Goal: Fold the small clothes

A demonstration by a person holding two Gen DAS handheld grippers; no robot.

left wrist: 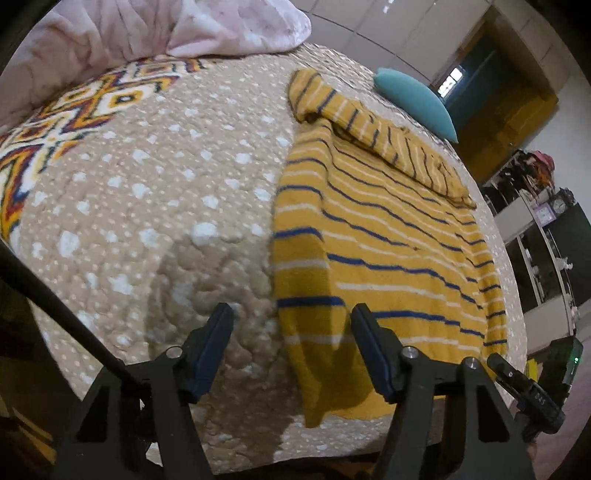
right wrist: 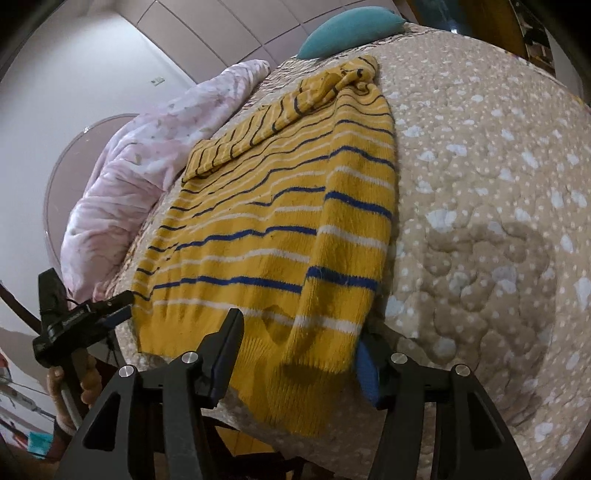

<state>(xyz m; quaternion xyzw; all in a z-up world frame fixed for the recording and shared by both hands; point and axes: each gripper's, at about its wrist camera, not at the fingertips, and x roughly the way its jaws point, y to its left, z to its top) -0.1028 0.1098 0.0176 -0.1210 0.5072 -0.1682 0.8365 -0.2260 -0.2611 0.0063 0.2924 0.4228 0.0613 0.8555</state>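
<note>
A: Left claw [left wrist: 291, 321]?
B: Jaws apart, nothing pinched. Yellow striped sweater [left wrist: 388, 236] lies flat on the beige quilt [left wrist: 166, 192]; its folded-in sleeve edge sits between the fingers, just ahead.
A: Right claw [right wrist: 299, 332]?
B: Also parted, straddling the sleeve cuff at the hem, not clamped on it.

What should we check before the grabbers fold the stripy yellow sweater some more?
1. Sweater lies flat on the bedspread: ok.
2. Both sleeves folded in over the body: ok.
3. Left gripper open, sleeve cuff between its fingers, pads not pressing: ok.
4. Right gripper open around the hem: ok.
5. Hem hangs over the bed edge: not ok.
6. Teal pillow clear of the sweater: ok.
</note>
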